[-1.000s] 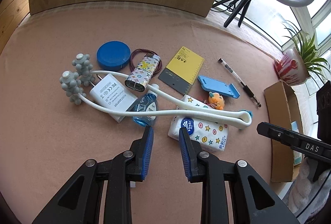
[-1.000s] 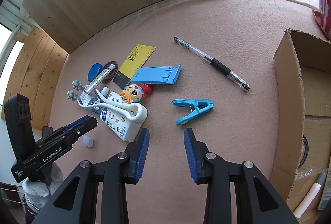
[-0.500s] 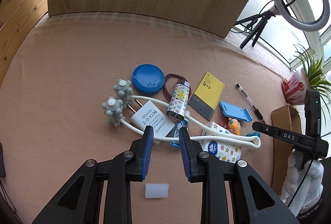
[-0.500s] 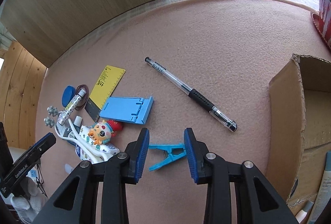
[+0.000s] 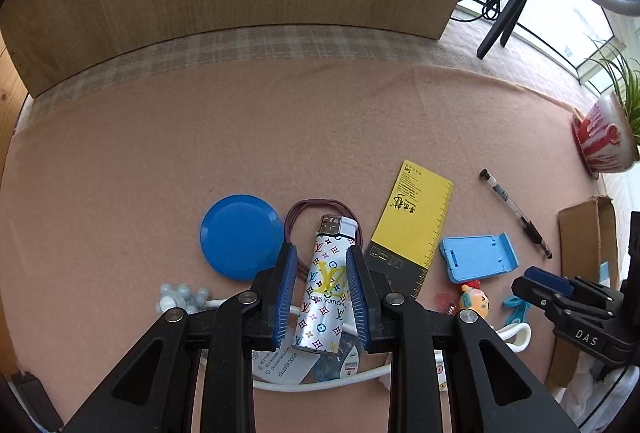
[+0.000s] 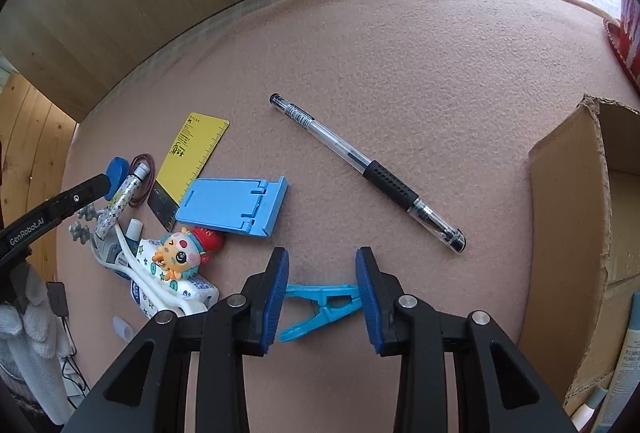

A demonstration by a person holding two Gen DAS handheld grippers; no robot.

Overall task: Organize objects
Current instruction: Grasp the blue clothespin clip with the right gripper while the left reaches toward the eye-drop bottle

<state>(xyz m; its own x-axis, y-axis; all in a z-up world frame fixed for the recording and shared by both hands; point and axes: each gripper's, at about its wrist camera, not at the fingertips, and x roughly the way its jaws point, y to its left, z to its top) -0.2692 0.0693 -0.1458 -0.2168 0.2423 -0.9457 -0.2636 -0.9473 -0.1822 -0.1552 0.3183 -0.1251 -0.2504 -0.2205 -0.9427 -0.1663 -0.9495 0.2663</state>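
Observation:
My left gripper (image 5: 322,273) is open with its blue pads on either side of a patterned white lighter (image 5: 325,285), which lies on a white charger and cable; whether the pads touch it is unclear. The lighter also shows in the right wrist view (image 6: 120,203). My right gripper (image 6: 322,275) is open, its pads straddling a light-blue clothes peg (image 6: 320,307) that lies on the pink mat. The left gripper's tip (image 6: 76,198) shows at the left of the right wrist view.
On the mat lie a blue round lid (image 5: 240,235), hair ties (image 5: 304,211), a yellow ruler card (image 5: 416,217), a blue phone stand (image 6: 236,207), a pen (image 6: 368,171), a toy figure (image 6: 182,257) and a tissue pack (image 6: 176,291). A cardboard box (image 6: 572,233) stands at the right.
Both grippers have moved forward and lower. The left now brackets the lighter; the right now brackets the clothes peg. Neither has closed.

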